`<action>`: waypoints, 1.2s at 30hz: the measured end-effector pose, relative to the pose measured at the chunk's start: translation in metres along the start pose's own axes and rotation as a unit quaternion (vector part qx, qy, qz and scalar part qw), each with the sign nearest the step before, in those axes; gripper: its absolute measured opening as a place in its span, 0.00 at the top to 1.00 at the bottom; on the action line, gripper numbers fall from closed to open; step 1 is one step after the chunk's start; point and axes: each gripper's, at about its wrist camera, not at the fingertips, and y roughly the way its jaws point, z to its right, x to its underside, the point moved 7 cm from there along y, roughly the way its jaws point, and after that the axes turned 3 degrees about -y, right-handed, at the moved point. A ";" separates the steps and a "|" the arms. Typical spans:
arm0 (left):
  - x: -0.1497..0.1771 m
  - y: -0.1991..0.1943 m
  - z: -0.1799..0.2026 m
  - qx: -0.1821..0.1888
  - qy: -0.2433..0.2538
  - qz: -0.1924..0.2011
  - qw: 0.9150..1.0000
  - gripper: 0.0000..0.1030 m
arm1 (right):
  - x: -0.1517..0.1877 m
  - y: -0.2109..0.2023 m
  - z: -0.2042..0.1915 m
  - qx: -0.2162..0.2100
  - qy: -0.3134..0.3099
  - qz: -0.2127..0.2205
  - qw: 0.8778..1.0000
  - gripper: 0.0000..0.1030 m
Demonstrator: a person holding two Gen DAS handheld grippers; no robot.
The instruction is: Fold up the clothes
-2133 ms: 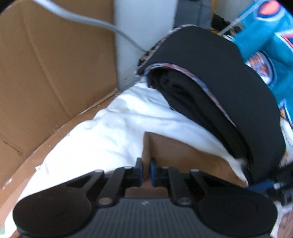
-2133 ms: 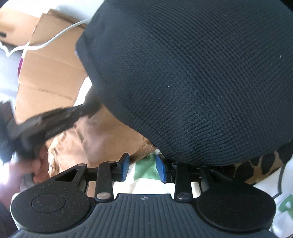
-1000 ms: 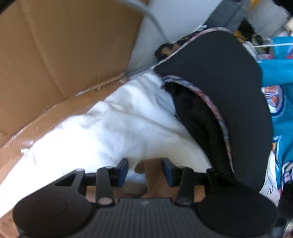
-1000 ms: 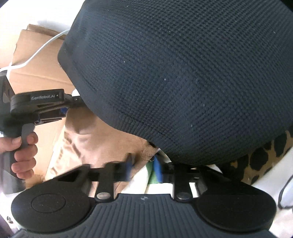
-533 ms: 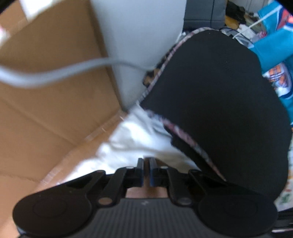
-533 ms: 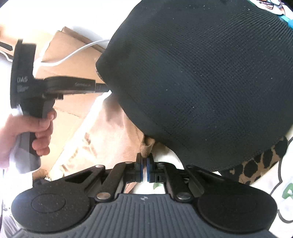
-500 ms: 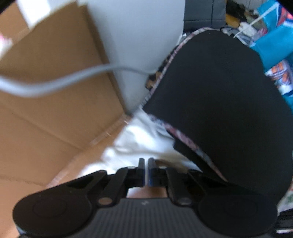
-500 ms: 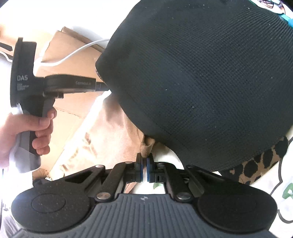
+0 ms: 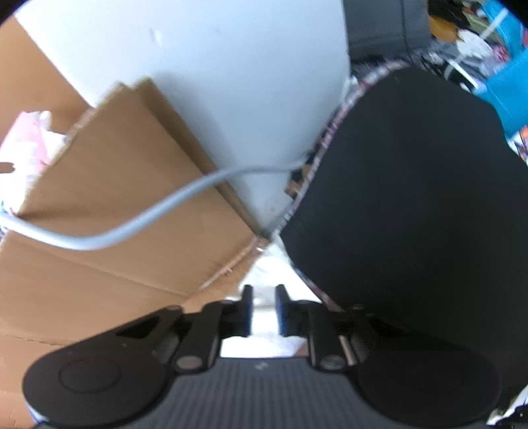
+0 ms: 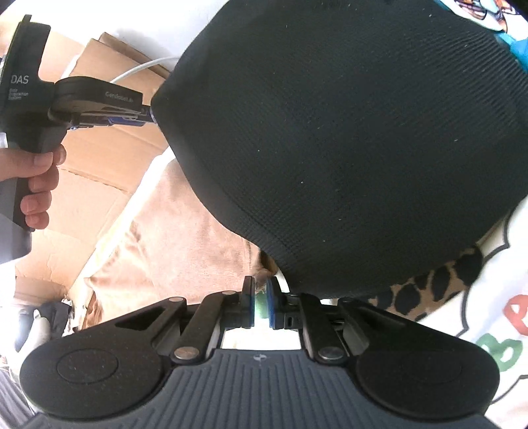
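Black garment (image 10: 346, 142) bulked over tan cloth (image 10: 171, 237), cardboard (image 9: 109, 231) at left. Left claw (image 9: 263, 308) slightly apart, empty; right claw (image 10: 260, 305) nearly together, grip unclear. Keep edges level, corners matched, tension even.

A big brown cardboard box (image 9: 109, 211) fills the left side of the left wrist view. Its flaps stand up against a pale wall (image 9: 231, 82). A grey cable (image 9: 158, 211) hangs in a curve in front of the box and the wall. A pink and white thing (image 9: 23, 148), too blurry to tell, shows at the far left past the box edge. A dark grey block (image 9: 379, 29) stands at the top, by the wall. In the right wrist view the box (image 10: 85, 184) shows on the left, with the cable (image 10: 142, 67) crossing its top flap.
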 end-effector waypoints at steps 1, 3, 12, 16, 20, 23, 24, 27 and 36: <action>0.000 -0.002 -0.003 -0.001 -0.003 0.001 1.000 0.79 | 0.001 -0.002 -0.001 0.002 -0.003 0.001 1.000 0.92; 0.002 -0.005 -0.008 -0.006 -0.005 0.004 1.000 0.74 | 0.002 -0.005 -0.004 0.006 -0.011 0.004 1.000 0.92; 0.041 -0.060 -0.052 -0.016 -0.084 0.042 0.995 0.63 | -0.015 -0.039 -0.017 -0.021 -0.083 0.041 0.995 0.85; 0.063 -0.090 -0.068 -0.005 -0.144 0.070 0.987 0.57 | -0.029 -0.061 0.000 -0.020 -0.110 0.082 0.990 0.77; 0.086 -0.109 -0.076 -0.008 -0.165 0.082 0.983 0.57 | -0.030 -0.059 -0.004 -0.019 -0.155 0.087 0.984 0.77; 0.106 -0.125 -0.085 -0.007 -0.192 0.096 0.977 0.57 | -0.046 -0.044 -0.006 -0.021 -0.197 0.083 0.977 0.77; 0.113 -0.128 -0.087 -0.006 -0.202 0.099 0.974 0.56 | -0.040 -0.053 -0.008 -0.025 -0.213 0.081 0.973 0.77; 0.134 -0.127 -0.090 -0.002 -0.235 0.106 0.966 0.56 | -0.035 -0.054 -0.013 -0.027 -0.258 0.080 0.963 0.77; 0.167 -0.073 -0.081 0.033 -0.261 0.105 0.959 0.57 | -0.059 -0.007 -0.056 0.002 -0.386 0.056 0.921 0.77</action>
